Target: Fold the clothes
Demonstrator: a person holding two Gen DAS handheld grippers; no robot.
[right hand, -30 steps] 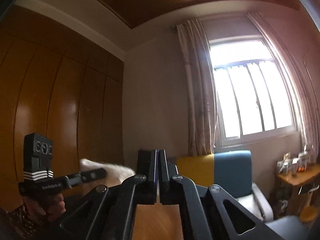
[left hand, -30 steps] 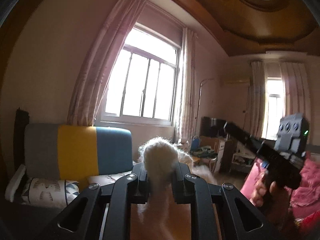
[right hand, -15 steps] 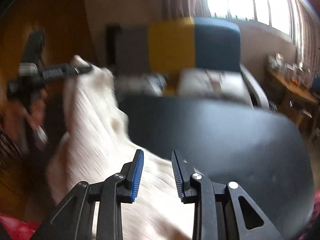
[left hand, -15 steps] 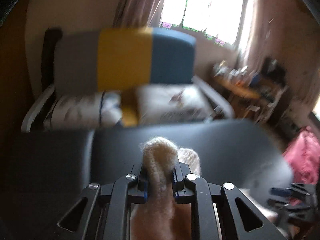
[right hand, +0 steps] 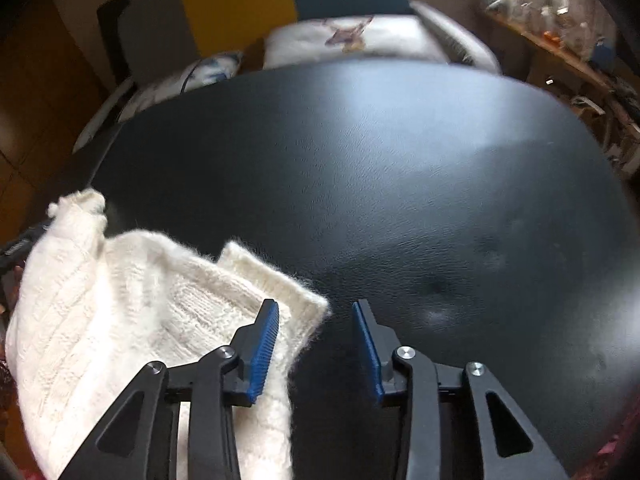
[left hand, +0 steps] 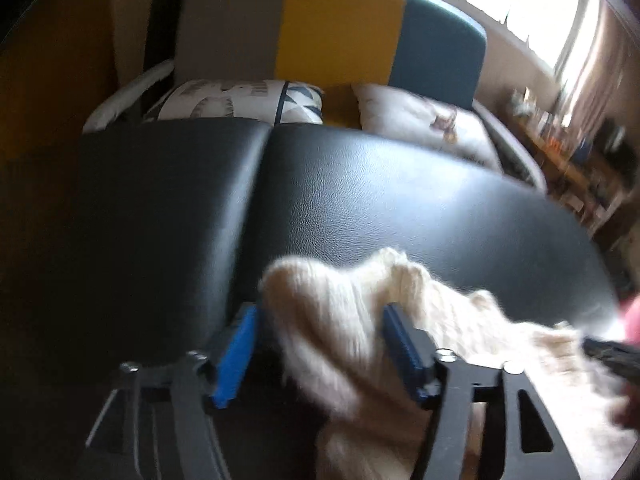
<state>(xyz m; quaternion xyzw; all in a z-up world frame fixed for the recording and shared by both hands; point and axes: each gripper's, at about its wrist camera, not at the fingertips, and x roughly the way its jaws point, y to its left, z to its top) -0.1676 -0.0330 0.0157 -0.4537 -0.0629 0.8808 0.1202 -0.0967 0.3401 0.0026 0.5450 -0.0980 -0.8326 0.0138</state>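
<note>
White knit sweater on the black worktop, its edges lying loose between the parted jaws of left gripper and right gripper.

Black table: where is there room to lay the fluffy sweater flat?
The black table is bare from the right tool out to its far edge by the cushions, and over to its right rim. The near left corner is crowded by the white sweater.

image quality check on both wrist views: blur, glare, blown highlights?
Left wrist: motion blur smears the white sweater and the right edge; window blown out. Right wrist: sharper on the sweater knit, soft glare patch on the black table, background sofa blurred; fisheye bends table edges in both.
</note>
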